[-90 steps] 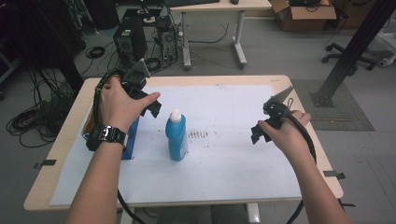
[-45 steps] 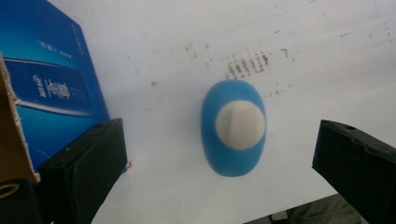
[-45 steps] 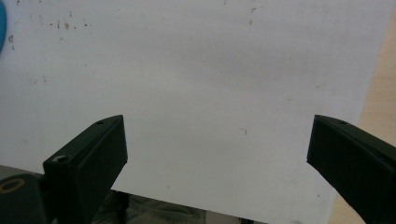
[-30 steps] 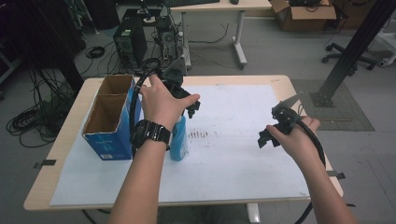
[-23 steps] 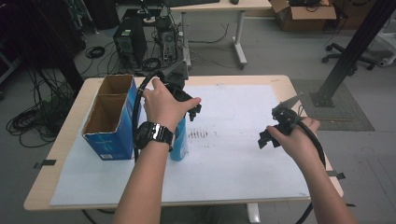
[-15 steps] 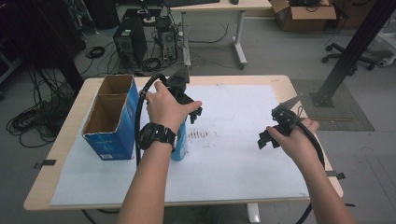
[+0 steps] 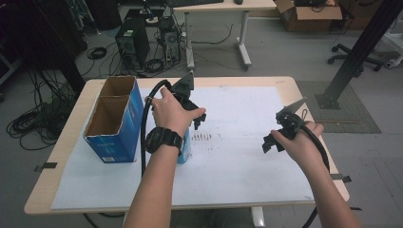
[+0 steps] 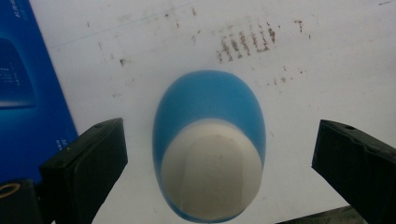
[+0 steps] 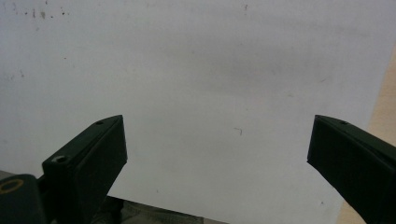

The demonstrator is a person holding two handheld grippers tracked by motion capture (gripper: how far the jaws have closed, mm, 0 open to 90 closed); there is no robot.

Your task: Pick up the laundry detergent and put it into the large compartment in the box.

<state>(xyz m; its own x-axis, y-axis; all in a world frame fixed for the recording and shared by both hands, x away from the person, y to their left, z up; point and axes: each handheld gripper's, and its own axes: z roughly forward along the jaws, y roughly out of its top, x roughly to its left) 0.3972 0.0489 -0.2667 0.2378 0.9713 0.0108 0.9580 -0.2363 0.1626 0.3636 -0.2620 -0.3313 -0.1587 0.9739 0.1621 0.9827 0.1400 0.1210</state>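
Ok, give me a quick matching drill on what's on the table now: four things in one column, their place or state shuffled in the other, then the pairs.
Things:
1. left tongs
2. right tongs
3. blue bottle
4. cardboard box

Place or state:
A. upright, white cap on top, between open jaws
B. open over bare white paper
C. stands open-topped at the table's left side
D. open, poised above the bottle's cap

Pairs: 1-D, 2-B, 3-A, 4-C

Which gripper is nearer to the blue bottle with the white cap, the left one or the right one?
Left. The left gripper hangs directly above the blue bottle, open jaws on either side of its cap. The right gripper is open over bare paper, far to the bottle's right.
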